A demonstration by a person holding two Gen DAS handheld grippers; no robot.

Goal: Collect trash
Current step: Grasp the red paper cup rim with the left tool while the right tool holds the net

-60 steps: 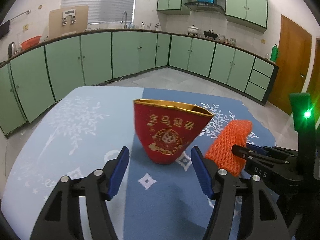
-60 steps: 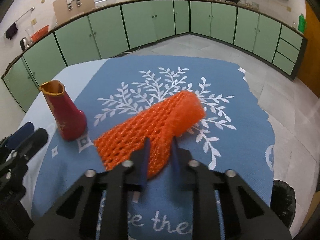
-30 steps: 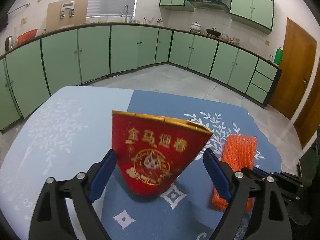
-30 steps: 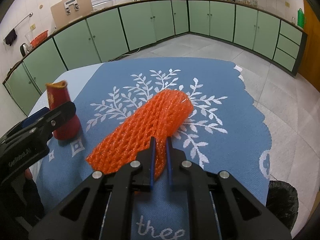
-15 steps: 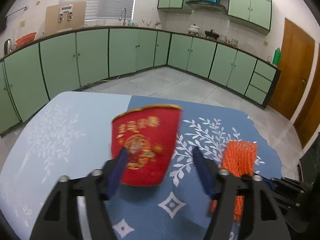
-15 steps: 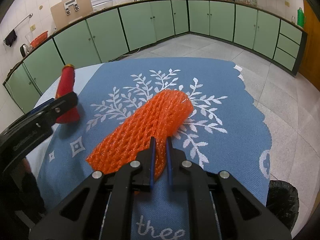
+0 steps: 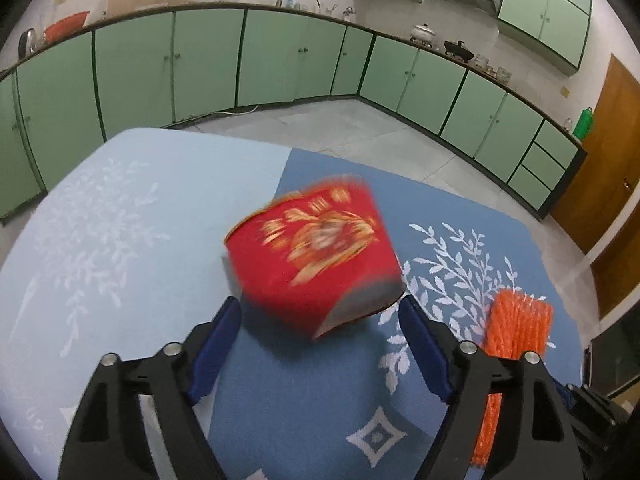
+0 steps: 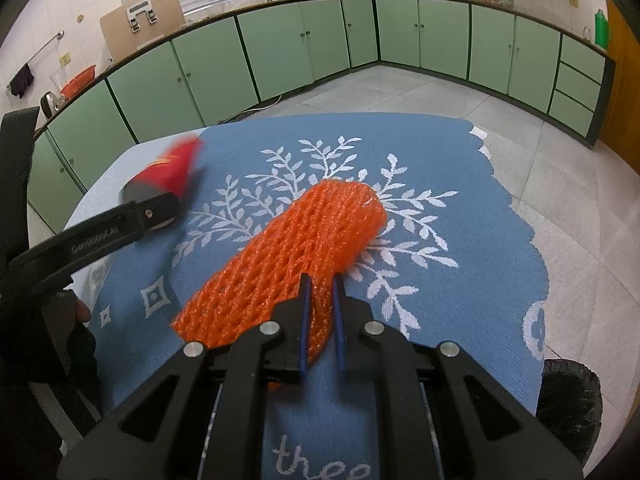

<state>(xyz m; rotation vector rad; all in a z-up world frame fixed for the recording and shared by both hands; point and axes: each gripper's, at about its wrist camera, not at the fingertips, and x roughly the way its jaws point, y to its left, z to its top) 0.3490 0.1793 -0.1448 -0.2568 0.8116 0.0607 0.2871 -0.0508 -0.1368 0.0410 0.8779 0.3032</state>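
The right gripper (image 8: pixel 320 312) has its 2 blue fingers pressed onto the near edge of an orange foam net (image 8: pixel 288 264), which lies slantwise across the blue leaf-patterned tablecloth (image 8: pixel 460 240). A black bin (image 8: pixel 570 396) sits just off the table's near right corner. The left gripper (image 7: pixel 320 316) is spread wide, its fingers either side of a red paper cup (image 7: pixel 316 256) that is tipped over and blurred; whether either finger touches it is unclear. Beyond stand green cabinets (image 7: pixel 208 60).
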